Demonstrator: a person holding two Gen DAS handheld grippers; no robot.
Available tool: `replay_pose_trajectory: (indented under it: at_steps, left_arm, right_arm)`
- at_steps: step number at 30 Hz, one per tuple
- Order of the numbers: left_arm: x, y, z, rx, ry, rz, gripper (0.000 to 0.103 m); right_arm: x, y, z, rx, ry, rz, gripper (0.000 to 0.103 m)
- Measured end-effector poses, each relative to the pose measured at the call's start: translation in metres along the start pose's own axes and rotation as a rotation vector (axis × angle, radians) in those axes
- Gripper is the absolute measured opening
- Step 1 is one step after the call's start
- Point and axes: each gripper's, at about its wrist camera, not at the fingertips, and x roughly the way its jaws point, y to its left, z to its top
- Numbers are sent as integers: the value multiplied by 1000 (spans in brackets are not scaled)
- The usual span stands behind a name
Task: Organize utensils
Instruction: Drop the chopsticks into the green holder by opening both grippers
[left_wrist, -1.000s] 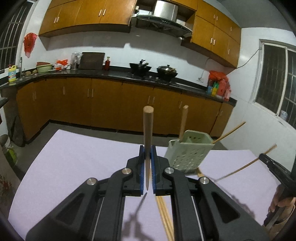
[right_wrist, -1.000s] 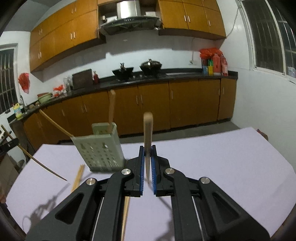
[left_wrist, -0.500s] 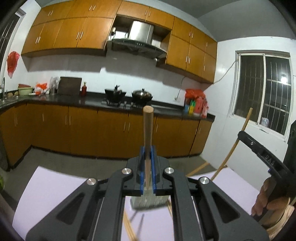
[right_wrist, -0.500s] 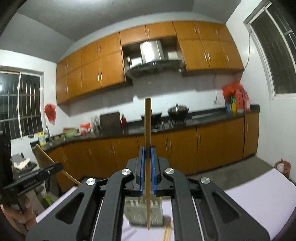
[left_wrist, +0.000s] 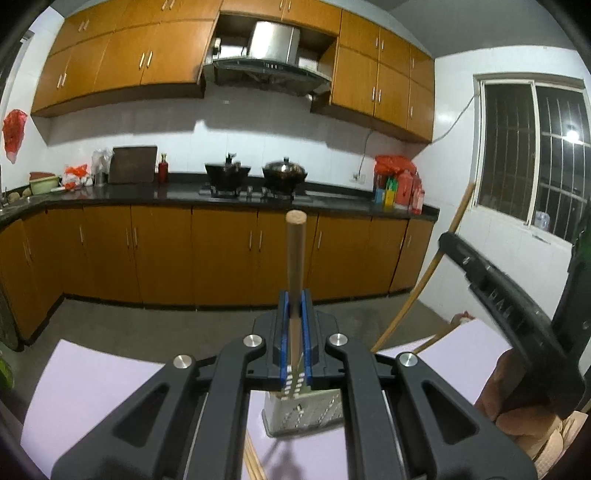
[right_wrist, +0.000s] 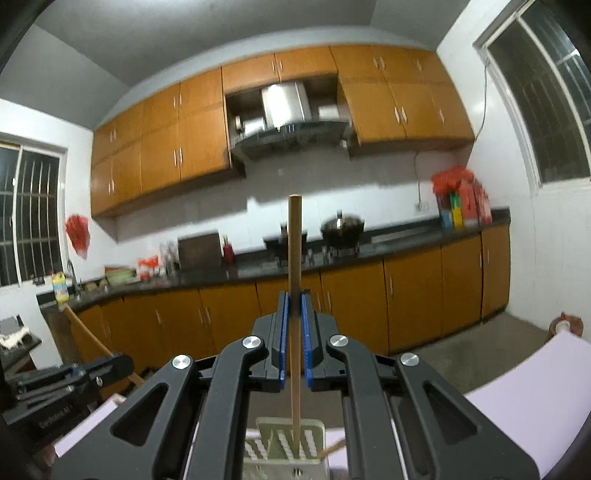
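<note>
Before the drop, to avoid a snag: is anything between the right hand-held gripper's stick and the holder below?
Nothing visible: the thin wooden chopstick hangs over the perforated green plastic utensil holder, tip at its open mouth.

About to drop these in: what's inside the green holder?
In the right wrist view, the green holder shows one wooden stick leaning at its rim. The gripper bodies hide the rest of its inside.

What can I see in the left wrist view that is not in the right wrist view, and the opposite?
Only the left wrist view shows loose chopsticks lying on the purple mat, and a hand holding the right gripper.

Only the right wrist view shows the open top of the green holder from above, and a yellow bottle by the sink.

Both show the holder, the stove pots, and each gripper shut on one upright chopstick: left gripper, right gripper.
</note>
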Motion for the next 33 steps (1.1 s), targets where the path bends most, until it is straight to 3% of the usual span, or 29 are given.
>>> replay_pose_trajectory:
  at_steps: [6, 9, 15, 19, 23, 26, 29, 31, 33]
  left_arm:
    - [6, 9, -13, -30, 38, -5, 11]
    - [-2, 9, -10, -35, 23, -1, 15]
    - [-39, 17, -5, -56, -28, 9, 21]
    - [-74, 31, -18, -81, -47, 52, 28]
    - [-89, 47, -51, -89, 0, 137, 31]
    - [-79, 60, -89, -98, 108, 180, 31]
    - [-58, 68, -135, -120, 258, 192, 29]
    - [-48, 65, -162, -122, 330, 186, 29]
    - [-42, 62, -183, -132, 383, 164, 29]
  right_arm:
    - [-1, -3, -10, 9, 75, 6, 12]
    - [-12, -2, -5, -2, 58, 0, 44]
    - [-47, -11, 12, -5, 27, -24, 44]
    - [-75, -32, 6, 13, 59, -70, 44]
    - [-88, -55, -29, 16, 182, -133, 44]
    - [-80, -69, -75, 34, 356, -151, 44]
    - [-65, -75, -133, 80, 577, -102, 30]
    - [-59, -72, -161, 88, 669, -72, 19]
    - [-56, -67, -179, 100, 725, -45, 18]
